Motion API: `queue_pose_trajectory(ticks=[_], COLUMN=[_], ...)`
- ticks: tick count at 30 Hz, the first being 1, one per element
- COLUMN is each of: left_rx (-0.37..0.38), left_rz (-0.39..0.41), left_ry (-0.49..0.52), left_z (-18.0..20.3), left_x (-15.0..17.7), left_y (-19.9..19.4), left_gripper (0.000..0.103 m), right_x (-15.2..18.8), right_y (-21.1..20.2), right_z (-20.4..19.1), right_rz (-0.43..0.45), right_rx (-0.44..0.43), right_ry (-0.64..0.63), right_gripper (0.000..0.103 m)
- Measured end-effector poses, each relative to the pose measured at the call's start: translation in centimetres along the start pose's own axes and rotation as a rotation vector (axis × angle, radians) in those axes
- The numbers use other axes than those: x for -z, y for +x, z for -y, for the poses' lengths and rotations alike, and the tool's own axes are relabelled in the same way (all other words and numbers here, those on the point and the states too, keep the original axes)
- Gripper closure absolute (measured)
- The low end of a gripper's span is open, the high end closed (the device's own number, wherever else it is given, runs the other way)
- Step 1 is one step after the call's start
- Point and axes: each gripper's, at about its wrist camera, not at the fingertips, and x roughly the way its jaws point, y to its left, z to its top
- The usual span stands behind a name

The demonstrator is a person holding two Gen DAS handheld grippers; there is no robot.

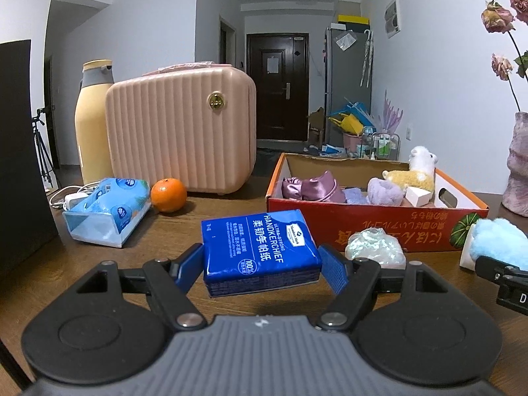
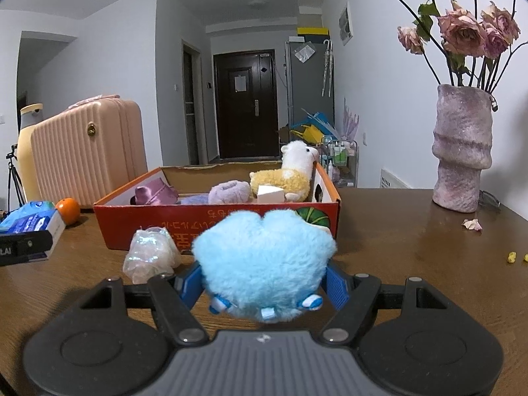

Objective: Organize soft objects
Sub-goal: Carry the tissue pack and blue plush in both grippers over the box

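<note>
The blue handkerchief pack (image 1: 260, 250) sits between the pads of the left gripper (image 1: 260, 272), clamped across its short sides and carried clear of the worktop (image 1: 165, 234). Its long axis runs across the gripper's line, side to side, and its printed face tilts up toward the camera, the lettering reading upside down. The cardboard box (image 1: 363, 217) lies ahead and to the right of it, near wall facing the gripper, so the coming move looks like a carry forward and right over that wall.

The fluffy blue plush (image 2: 264, 260) fills the right gripper (image 2: 264, 283), squeezed at its sides with its lobed end pointing forward at the box (image 2: 217, 221). It is roughly as wide as it is long, so it shows no clear long axis. The box stands straight ahead of it, and this hand appears the nearer of the 2 to the opening.

Inside the box lie 1 alpaca toy (image 2: 290, 175), 1 lilac fuzzy piece (image 2: 231, 191) and purple satin cloth (image 2: 155, 193). A crinkled clear pouch (image 2: 151, 254) rests on the worktop against the box's near wall, between the 2 grippers, not yet gathered. An orange (image 1: 168, 194) and a tissue pack (image 1: 109, 211) lie off to the left.
</note>
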Motion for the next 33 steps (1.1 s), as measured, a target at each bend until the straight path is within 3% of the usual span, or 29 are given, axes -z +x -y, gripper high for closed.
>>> queue_pose_trajectory(ticks=[12, 33], left_rx=[0.026, 0.027], left_rz=[0.061, 0.122], left_ry=[-0.025, -0.068], left_z=[1.4, 2.7], left_x=[-1.9, -5.2], left_y=[0.1, 4.1], left_gripper=[0.026, 0.026], right_x=[-1.1, -3.5], right_y=[0.0, 4.7], right_z=[-1.0, -3.4], right_rz=[0.093, 0.150], right_rx=[0.012, -0.006], right_ry=[-0.009, -0.001], right_gripper=[0.030, 0.030])
